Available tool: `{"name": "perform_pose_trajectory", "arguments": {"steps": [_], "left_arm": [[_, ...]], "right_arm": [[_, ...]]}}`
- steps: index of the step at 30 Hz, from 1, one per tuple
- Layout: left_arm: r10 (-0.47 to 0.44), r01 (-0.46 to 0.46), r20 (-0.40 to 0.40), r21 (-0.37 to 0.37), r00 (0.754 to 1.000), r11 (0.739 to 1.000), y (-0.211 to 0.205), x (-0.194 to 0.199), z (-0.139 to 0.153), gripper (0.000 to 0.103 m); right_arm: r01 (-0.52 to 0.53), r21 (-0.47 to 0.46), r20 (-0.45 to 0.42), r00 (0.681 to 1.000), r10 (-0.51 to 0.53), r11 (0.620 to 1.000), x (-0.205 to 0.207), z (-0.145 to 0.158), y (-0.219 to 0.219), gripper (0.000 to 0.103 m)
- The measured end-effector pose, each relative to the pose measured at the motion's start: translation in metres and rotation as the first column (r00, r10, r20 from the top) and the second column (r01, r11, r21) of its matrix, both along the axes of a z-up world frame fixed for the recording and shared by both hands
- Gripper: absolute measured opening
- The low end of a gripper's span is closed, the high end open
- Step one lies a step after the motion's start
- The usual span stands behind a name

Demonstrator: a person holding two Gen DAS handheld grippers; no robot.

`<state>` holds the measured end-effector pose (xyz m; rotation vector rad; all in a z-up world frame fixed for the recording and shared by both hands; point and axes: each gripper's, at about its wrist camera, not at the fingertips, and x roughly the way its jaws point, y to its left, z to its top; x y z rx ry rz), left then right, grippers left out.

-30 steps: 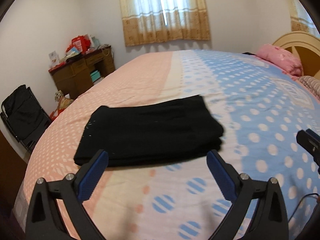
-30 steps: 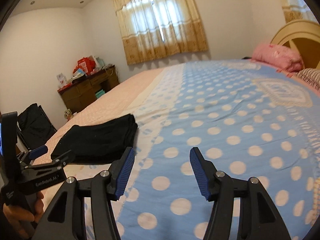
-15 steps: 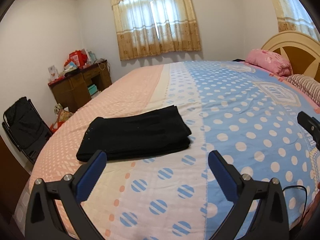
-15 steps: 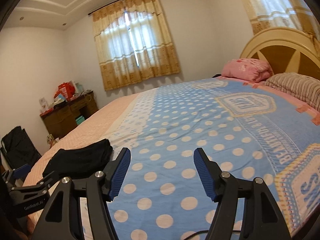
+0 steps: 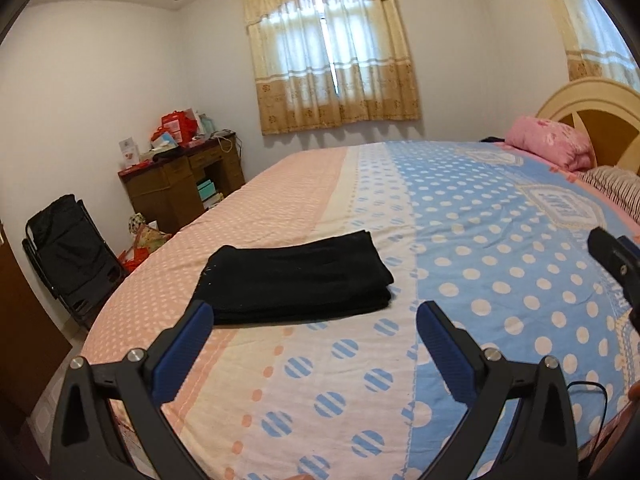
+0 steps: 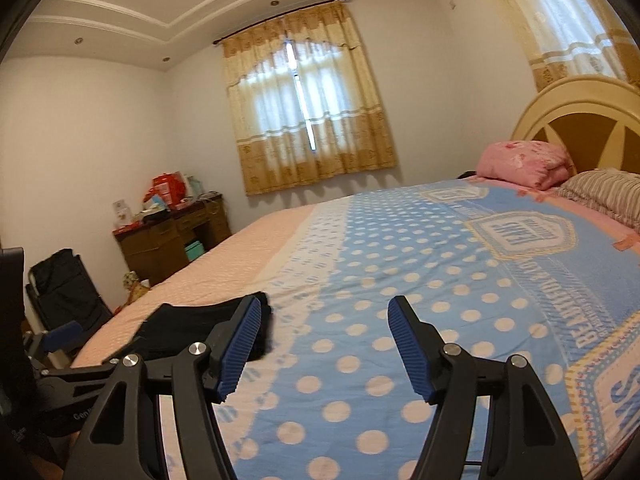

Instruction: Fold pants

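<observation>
Your left gripper is spread wide and holding nothing, hanging just above the near edge of the bed. The right gripper is the same deal: jaws apart, nothing between them, aimed out over the blue polka-dot part of the cover.

The black pants sit on the pink-and-cream side of the bed, already stacked into a thick, neat rectangle with a few layers showing along the front edge. To me that reads as pretty much done, or one fold from done at most.

What matters for whatever you do next is the direction. From your left gripper the pants are straight ahead and a touch to the left, near the tips but not touching them. The bundle's long axis runs left to right across your view, so you're facing its long front edge, not an end. From your right gripper the pants are well off to the left, half hidden behind its left finger, with only the right-hand end poking out.

So the left one is clearly nearer and better lined up. If you want another fold, I'd guess each gripper takes an end. If not, just back off and don't drag that front edge.
</observation>
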<state>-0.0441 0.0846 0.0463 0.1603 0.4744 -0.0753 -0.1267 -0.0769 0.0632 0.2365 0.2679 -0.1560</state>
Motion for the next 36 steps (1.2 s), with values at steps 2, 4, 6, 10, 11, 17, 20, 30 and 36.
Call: {"name": "perform_pose_trajectory", "arguments": {"steps": [2, 4, 6, 10, 11, 17, 20, 30, 36], "left_arm": [[0.015, -0.015, 0.007, 0.001, 1.000, 1.000, 0.004, 0.000, 0.001, 0.103], [0.034, -0.034, 0.022, 0.003, 0.999, 0.999, 0.009, 0.000, 0.004, 0.103], [0.056, -0.056, 0.036, -0.001, 0.998, 0.998, 0.015, 0.000, 0.007, 0.103], [0.104, -0.103, 0.060, -0.009, 0.993, 0.995, 0.027, 0.002, 0.012, 0.103], [0.112, -0.112, 0.062, -0.007, 0.992, 0.994, 0.029, 0.003, 0.012, 0.103], [0.150, -0.151, 0.061, -0.003, 0.987, 0.989, 0.037, 0.006, 0.012, 0.103], [0.156, -0.156, 0.065, 0.001, 0.986, 0.988, 0.039, 0.007, 0.012, 0.103], [0.182, -0.182, 0.051, -0.005, 0.982, 0.983, 0.042, 0.010, 0.011, 0.103], [0.180, -0.179, 0.052, -0.024, 0.982, 0.984, 0.045, 0.008, 0.013, 0.103]], "right_arm": [[-0.021, -0.004, 0.006, 1.000, 0.021, 1.000, 0.005, 0.004, 0.007, 0.068], [-0.042, -0.025, 0.014, 0.999, 0.042, 0.999, 0.011, 0.008, 0.016, 0.068], [-0.061, -0.033, 0.015, 0.998, 0.062, 0.998, 0.015, 0.010, 0.024, 0.068], [-0.078, -0.047, 0.010, 0.997, 0.078, 0.996, 0.019, 0.008, 0.034, 0.068], [-0.078, -0.050, 0.011, 0.997, 0.078, 0.996, 0.018, 0.007, 0.035, 0.068], [-0.097, -0.071, 0.025, 0.995, 0.099, 0.993, 0.017, 0.009, 0.042, 0.068], [-0.104, -0.070, 0.023, 0.994, 0.106, 0.992, 0.020, 0.009, 0.043, 0.068], [-0.097, -0.064, 0.030, 0.995, 0.099, 0.993, 0.016, 0.007, 0.041, 0.068], [-0.104, -0.061, 0.028, 0.994, 0.105, 0.993, 0.014, 0.006, 0.042, 0.068]]}}
